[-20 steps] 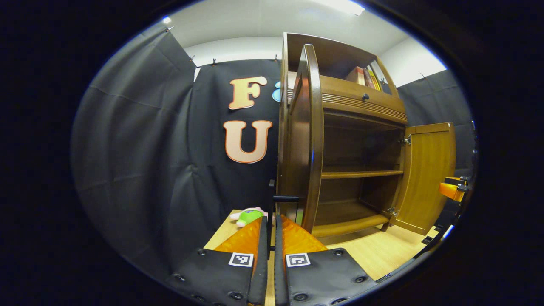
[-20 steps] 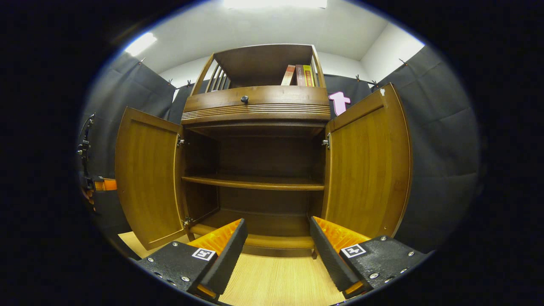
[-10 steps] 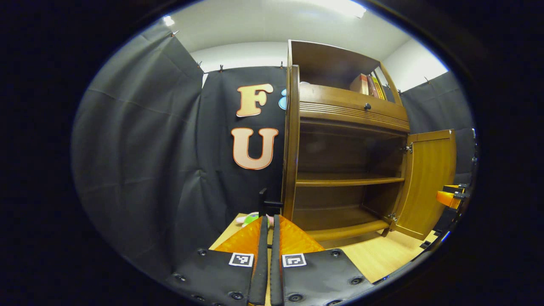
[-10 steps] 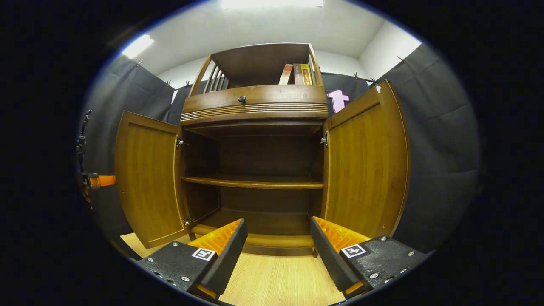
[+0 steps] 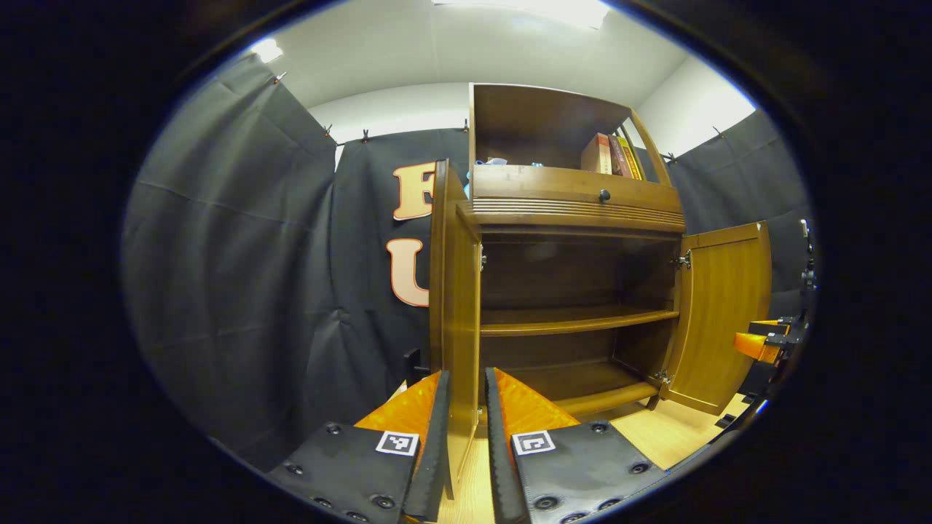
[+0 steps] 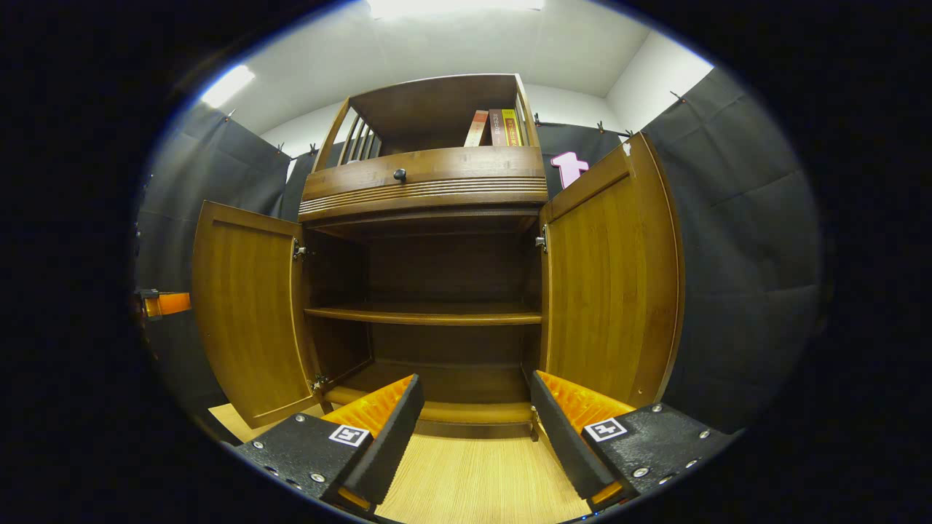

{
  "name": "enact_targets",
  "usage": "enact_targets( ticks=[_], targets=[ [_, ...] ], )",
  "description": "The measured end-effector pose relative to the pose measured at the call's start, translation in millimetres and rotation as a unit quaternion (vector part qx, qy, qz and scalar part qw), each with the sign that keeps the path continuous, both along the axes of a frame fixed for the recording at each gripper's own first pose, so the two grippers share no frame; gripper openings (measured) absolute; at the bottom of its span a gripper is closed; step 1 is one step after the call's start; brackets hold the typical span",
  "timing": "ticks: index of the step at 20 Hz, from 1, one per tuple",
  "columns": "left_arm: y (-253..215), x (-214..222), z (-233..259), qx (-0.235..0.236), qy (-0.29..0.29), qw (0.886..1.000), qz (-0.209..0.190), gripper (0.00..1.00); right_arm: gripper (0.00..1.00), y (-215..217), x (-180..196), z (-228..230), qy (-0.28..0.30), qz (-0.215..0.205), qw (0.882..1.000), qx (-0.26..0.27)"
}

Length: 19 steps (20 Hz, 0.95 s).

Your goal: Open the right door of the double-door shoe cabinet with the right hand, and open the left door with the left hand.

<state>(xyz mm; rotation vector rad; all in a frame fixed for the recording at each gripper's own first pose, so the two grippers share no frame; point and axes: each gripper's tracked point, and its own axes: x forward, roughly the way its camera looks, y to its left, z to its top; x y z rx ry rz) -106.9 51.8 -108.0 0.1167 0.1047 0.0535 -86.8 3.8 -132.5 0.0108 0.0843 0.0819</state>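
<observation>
The shoe cabinet (image 6: pixel 437 182) stands on a pale wooden surface (image 6: pixel 473 480) with both doors swung out. In the right gripper view, the left door (image 6: pixel 247 313) hangs open at the cabinet's left side and the right door (image 6: pixel 611 284) at its right, baring a dark inside with a middle shelf (image 6: pixel 426 315) and a bottom board. A drawer with a small dark knob (image 6: pixel 400 174) runs above the doors, and books (image 6: pixel 499 128) stand in the open top compartment. The right hand-held gripper (image 6: pixel 473 422) sits in front of the cabinet's opening, its fingers spread wide apart and holding nothing.

In the left gripper view, the left hand-held gripper (image 5: pixel 463 407) has its fingers a little apart, one on each side of the left door's free edge (image 5: pixel 455 306); whether they press on the wood I cannot tell. The right door (image 5: pixel 721 313) shows at the far side, with the other hand-held gripper (image 5: pixel 764 342) just past it.
</observation>
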Motion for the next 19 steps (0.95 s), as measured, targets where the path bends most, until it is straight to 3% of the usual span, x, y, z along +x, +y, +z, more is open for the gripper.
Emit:
enact_targets(
  ticks=[4,6,9,10,11,12,15,19],
  targets=[
    [-27,3,10,-0.015,-0.01,1.0,-0.011,0.64,0.92,-8,-1,13,-0.005,-0.01,1.0,-0.001],
    [-38,11,17,-0.028,-0.013,0.999,-0.017,0.65,0.92,-13,-2,22,-0.011,-0.015,1.0,-0.005],
    [-51,20,23,-0.029,-0.018,0.999,-0.025,0.84,0.92,-20,-1,34,-0.018,-0.023,1.0,-0.008],
    [-56,21,24,-0.029,-0.019,0.999,-0.028,0.8,0.92,-22,-1,37,-0.019,-0.025,0.999,-0.007],
    [-60,24,26,-0.03,-0.019,0.999,-0.034,0.81,0.92,-23,0,39,-0.019,-0.026,0.999,-0.007],
    [-67,25,24,-0.033,-0.019,0.998,-0.04,0.86,0.81,-24,0,41,-0.02,-0.026,0.999,-0.005],
    [-75,29,25,-0.03,-0.021,0.998,-0.049,0.96,0.81,-26,2,45,-0.022,-0.027,0.999,-0.005],
    [-81,31,30,-0.024,-0.029,0.998,-0.053,0.98,0.81,-29,4,47,-0.023,-0.028,0.999,-0.009]
  ],
)
